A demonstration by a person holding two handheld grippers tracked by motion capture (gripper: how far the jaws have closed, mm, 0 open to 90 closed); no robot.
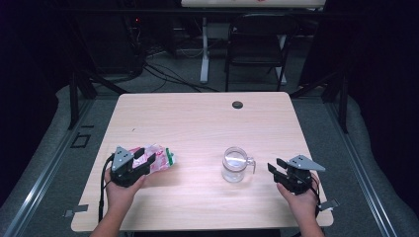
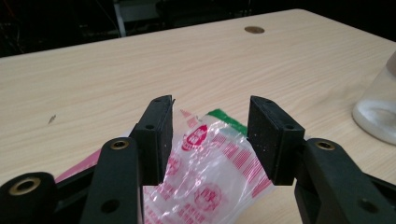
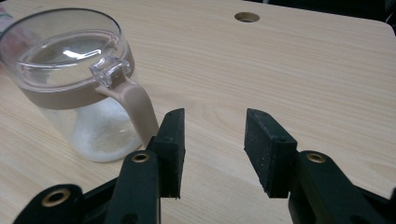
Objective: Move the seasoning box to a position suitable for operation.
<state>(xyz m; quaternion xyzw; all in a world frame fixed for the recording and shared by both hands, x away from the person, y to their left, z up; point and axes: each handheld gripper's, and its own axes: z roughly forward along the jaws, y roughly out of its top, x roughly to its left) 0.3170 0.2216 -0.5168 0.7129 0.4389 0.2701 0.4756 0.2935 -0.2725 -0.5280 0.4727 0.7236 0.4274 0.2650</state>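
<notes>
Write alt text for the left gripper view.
A crinkled clear packet printed in red, with a green end, lies on the wooden table between the left gripper's two black jaws, which stand apart around it. A clear jar sits at the right edge.

Bare table [image 1: 197,123] between packet [image 1: 160,159] and lidded jar [image 1: 235,164], wide room beyond both

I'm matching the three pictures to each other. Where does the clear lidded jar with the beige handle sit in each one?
High view: jar right of table centre, nearer the right gripper.
Left gripper view: at the far right edge, cut off.
Right gripper view: upper left, handle toward the jaws.
Shared landmark: the round hole in the tabletop.
</notes>
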